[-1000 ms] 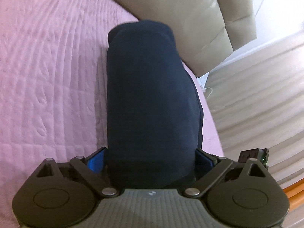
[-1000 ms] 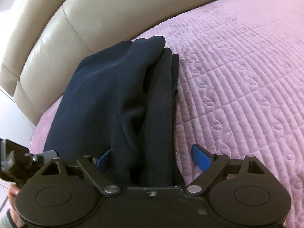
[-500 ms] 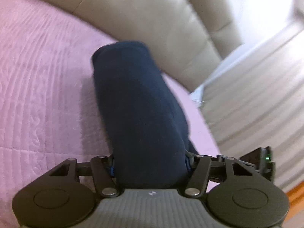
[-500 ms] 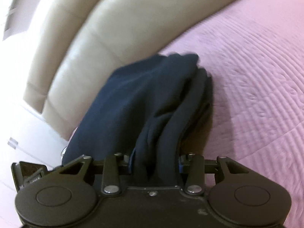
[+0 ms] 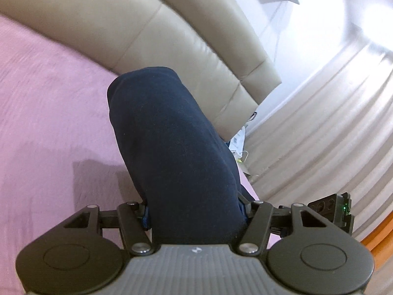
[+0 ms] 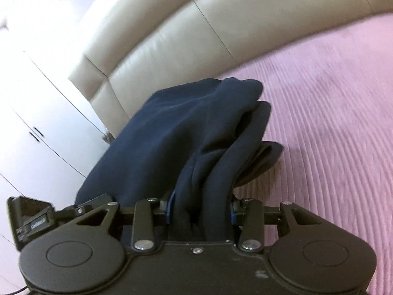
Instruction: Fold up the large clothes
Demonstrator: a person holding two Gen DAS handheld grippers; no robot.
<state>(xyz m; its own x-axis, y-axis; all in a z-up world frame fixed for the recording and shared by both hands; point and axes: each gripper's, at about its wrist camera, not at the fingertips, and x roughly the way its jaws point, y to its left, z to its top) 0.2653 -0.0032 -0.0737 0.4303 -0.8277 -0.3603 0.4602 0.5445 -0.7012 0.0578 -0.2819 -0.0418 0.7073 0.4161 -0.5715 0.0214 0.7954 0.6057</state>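
1. Above the pink quilted bedspread [image 5: 49, 127], a folded navy garment [image 5: 176, 152] hangs lifted, its thick bundle casting a shadow on the cover below.
2. From the left wrist view the garment reads as one smooth, rounded roll of matte dark-blue knit, with its far end blunt and folded over, just in front of the beige leather headboard [image 5: 152, 29].
3. From the right wrist view the garment [image 6: 172, 137] shows its layered side: several stacked folds with deep creases, and one loose flap drooping toward the bedspread [image 6: 331, 123].
4. Left gripper [image 5: 196, 215]: its blue-padded fingers are pressed against both sides of the roll, pinching it.
5. Right gripper [image 6: 200, 210]: its pads likewise clamp the bunched layers between them.
6. Beyond the headboard [image 6: 196, 32] stand pale cabinet doors [image 6: 32, 123] with small dark handles.
7. A white item at the top edge of the left wrist view carries dark marks too small to read; no brand or label shows on the garment.
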